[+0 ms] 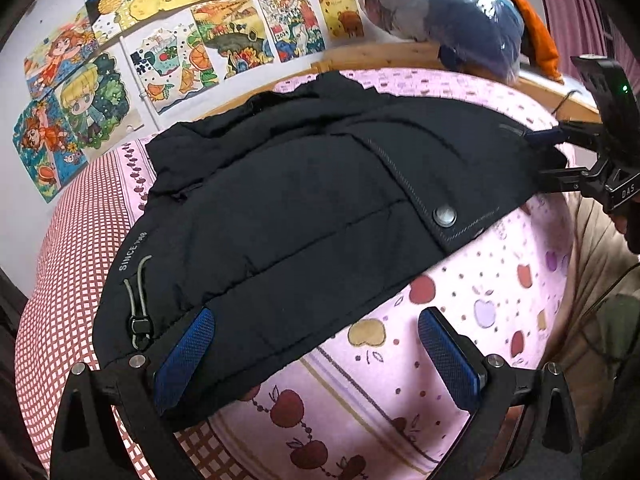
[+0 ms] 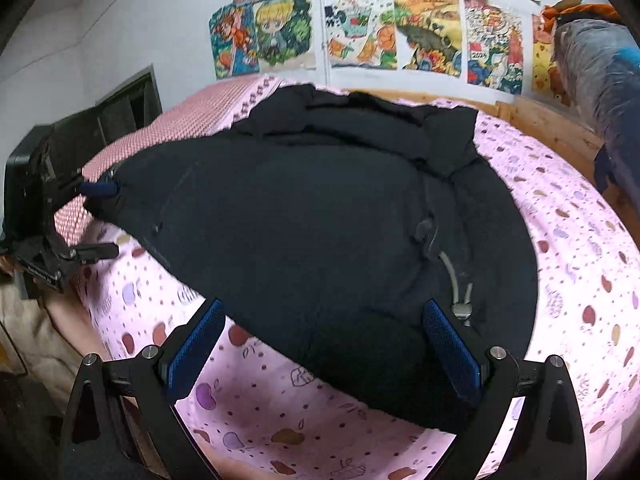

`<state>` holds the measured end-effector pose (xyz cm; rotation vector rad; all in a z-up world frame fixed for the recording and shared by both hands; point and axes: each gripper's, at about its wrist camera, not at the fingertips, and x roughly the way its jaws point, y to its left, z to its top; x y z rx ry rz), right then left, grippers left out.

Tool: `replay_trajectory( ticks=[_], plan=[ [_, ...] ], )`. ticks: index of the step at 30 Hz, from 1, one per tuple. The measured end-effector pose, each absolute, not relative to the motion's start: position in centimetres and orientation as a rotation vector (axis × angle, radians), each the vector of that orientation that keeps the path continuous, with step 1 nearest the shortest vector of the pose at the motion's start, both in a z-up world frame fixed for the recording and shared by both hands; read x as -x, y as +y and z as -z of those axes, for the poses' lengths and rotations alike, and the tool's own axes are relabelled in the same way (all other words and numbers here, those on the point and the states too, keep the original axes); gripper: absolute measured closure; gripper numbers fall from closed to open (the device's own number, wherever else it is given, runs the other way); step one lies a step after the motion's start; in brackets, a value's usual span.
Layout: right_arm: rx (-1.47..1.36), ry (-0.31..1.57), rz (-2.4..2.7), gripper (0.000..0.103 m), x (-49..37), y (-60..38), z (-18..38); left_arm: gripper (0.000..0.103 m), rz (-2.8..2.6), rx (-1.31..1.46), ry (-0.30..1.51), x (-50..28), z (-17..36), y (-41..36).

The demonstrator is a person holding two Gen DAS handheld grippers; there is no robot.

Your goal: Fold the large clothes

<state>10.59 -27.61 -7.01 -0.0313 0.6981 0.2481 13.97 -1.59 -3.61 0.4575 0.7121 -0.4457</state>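
A: The bed (image 1: 460,312) is seen first, its pink apple-print sheet filling the lower half of both views, with a red checked cover at the left of the left wrist view. Bright drawings (image 1: 168,52) are pinned across the wall in the upper part of the frame.

B: And spread over that sheet, centre frame, a black puffer jacket (image 1: 304,208) is laid flat, hem toward the cameras, collar toward the wall.

A: How it will handle can be judged from the quilting: soft, puffy, springy. Light for its bulk, it is expected, with a smooth shell that may slip. Any fold is likely to puff back up unless pressed down.

B: The left claw (image 1: 316,356) is held wide apart at the bottom of its own view. One blue pad lies over the hem, the other over bare sheet. Nothing is gripped.

A: The right claw (image 2: 324,356) is spread the same way at the bottom of its view, the hem corner lying between the pads, not pinched. That view is somewhat blurred.

B: A good hold would be judged to be the hem corners, where the fabric is thinner and stitched.

A: Smaller items now: a snap button (image 1: 445,215) on the front placket, centre right, and a drawcord toggle (image 1: 139,326) at lower left. These should be kept out of the pinch.
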Motion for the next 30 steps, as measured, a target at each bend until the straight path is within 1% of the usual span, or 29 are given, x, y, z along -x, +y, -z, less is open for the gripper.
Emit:
replay_trajectory(
  ticks=[5,13,17,22,27,30],
  plan=[
    [0.107,0.694,-0.239,0.006,-10.3,-26.3,7.5,0.000,0.423,-0.502,0.710,-13.8,4.2,-2.0],
    [0.309,0.689,-0.178,0.005,-9.4,-23.4,8.0,0.000,0.409,-0.507,0.722,-14.2,4.6,-2.0],
    [0.306,0.693,-0.144,0.005,-9.4,-22.8,7.9,0.000,0.401,-0.507,0.728,-14.2,4.9,-2.0],
    [0.305,0.663,-0.076,0.002,-9.5,-22.2,8.2,0.000,0.361,-0.525,0.700,-14.0,5.2,-2.2],
    [0.231,0.612,-0.048,0.002,-9.7,-22.8,8.3,0.000,0.325,-0.511,0.653,-13.5,5.4,-2.4],
    [0.154,0.554,-0.026,0.002,-9.8,-23.9,7.3,0.000,0.315,-0.498,0.641,-13.5,5.4,-2.2]
  ],
)
